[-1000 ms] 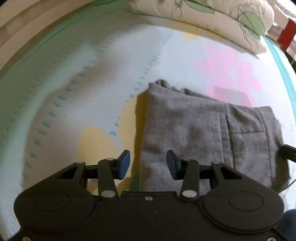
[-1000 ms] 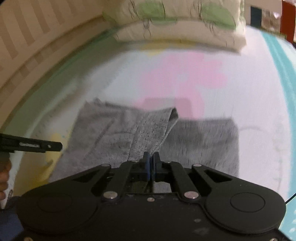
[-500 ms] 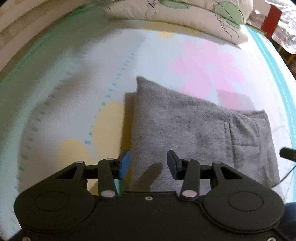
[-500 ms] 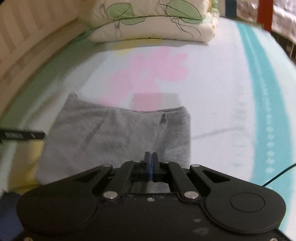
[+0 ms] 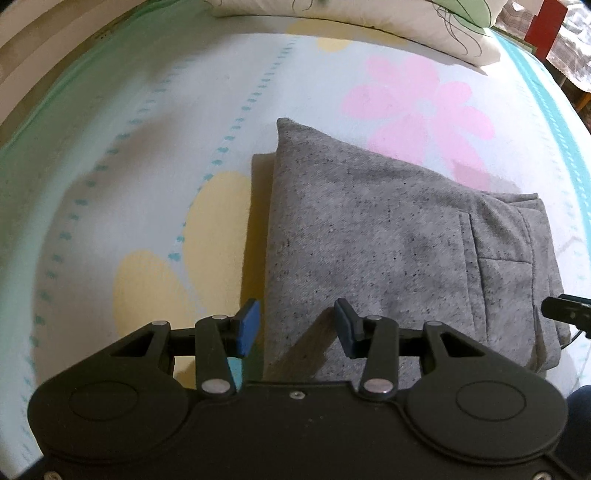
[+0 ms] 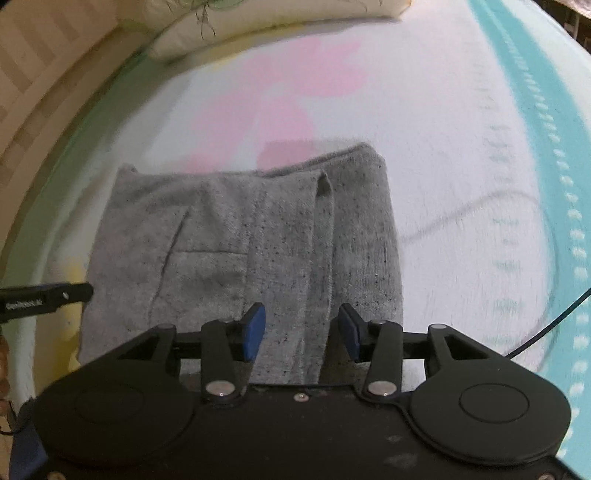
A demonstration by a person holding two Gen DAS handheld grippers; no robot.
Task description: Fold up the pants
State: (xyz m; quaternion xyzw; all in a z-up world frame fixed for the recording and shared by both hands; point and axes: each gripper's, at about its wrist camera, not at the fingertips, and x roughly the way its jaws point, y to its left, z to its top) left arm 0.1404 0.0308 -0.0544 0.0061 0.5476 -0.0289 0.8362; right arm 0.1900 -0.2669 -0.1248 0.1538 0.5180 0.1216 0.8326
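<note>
The grey pants (image 5: 388, 236) lie folded into a compact rectangle on the bed, with a back pocket facing up. They also show in the right wrist view (image 6: 251, 240). My left gripper (image 5: 297, 328) is open and empty, hovering over the near left edge of the fold. My right gripper (image 6: 301, 330) is open and empty over the near right part of the fold. The tip of the right gripper shows at the right edge of the left wrist view (image 5: 565, 308), and the left gripper's tip at the left edge of the right wrist view (image 6: 44, 297).
The bed sheet (image 5: 147, 147) is pale with pink and yellow flowers and teal stripes. Pillows (image 5: 369, 18) lie at the head of the bed. A wooden headboard (image 6: 44, 74) runs along the left. A thin black cable (image 6: 546, 328) trails at the right.
My right gripper has opened and let go of the pants' edge, which now lies flat on the fold. The left gripper has stayed open and shifted slightly over the fold.
</note>
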